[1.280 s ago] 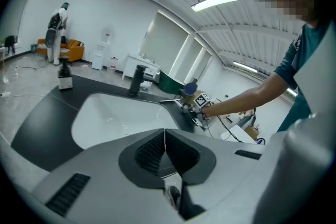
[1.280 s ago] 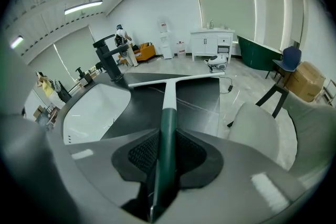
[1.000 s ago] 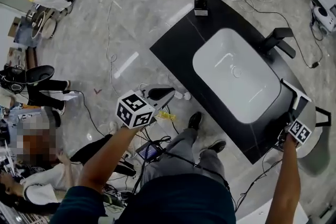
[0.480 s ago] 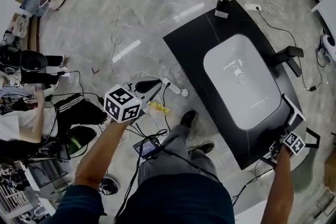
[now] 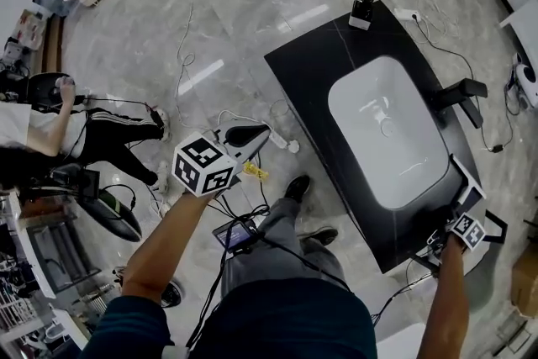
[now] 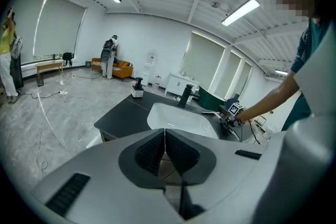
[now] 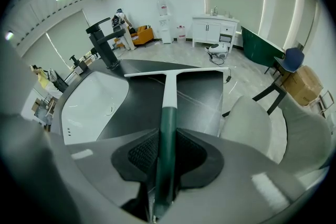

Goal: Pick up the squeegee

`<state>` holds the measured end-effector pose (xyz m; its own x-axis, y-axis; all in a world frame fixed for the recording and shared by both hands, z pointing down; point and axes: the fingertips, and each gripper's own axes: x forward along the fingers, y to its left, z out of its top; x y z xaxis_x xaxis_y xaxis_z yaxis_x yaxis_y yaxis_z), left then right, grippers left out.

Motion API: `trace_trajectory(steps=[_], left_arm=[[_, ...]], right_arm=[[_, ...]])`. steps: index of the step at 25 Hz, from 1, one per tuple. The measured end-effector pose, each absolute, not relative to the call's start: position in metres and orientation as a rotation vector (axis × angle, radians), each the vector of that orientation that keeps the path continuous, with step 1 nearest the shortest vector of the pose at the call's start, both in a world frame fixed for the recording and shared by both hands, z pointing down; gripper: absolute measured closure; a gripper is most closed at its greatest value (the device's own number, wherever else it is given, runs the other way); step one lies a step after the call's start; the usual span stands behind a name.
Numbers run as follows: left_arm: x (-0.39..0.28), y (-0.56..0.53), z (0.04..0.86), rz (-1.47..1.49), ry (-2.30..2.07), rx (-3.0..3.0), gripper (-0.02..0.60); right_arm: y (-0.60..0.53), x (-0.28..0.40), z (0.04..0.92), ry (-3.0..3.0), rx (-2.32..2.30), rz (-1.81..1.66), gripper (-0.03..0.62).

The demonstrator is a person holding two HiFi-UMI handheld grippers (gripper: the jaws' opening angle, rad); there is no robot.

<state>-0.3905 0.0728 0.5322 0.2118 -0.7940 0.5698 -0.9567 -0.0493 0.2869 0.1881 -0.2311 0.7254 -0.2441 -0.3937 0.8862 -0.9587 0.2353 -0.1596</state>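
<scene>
I had the right gripper (image 7: 167, 140) clamped on the squeegee (image 7: 169, 93) at the counter's (image 7: 202, 99) right end. The left gripper's (image 6: 165, 140) fingers were together, empty.

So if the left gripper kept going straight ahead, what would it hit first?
Probably the black stone countertop, around the near rim of its white sink basin; depth is hard to judge here.

Head view steeply down on black counter (image 5: 307, 76); 2 gripper views lower, both across it.
</scene>
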Motion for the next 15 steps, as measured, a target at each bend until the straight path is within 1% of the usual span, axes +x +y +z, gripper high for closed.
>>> trace_trajectory(steps=[10,15], left_arm=[[-0.371,0.065,0.513,0.486,-1.647,2.033,0.577],[-0.359,0.072,0.499,0.487,-1.667,2.073,0.577]], right_arm=[[-0.215,0.183,0.731,-1.697,1.204,1.006,0.484],[-0.208,0.179,0.729,-1.694,1.199,1.017,0.484]])
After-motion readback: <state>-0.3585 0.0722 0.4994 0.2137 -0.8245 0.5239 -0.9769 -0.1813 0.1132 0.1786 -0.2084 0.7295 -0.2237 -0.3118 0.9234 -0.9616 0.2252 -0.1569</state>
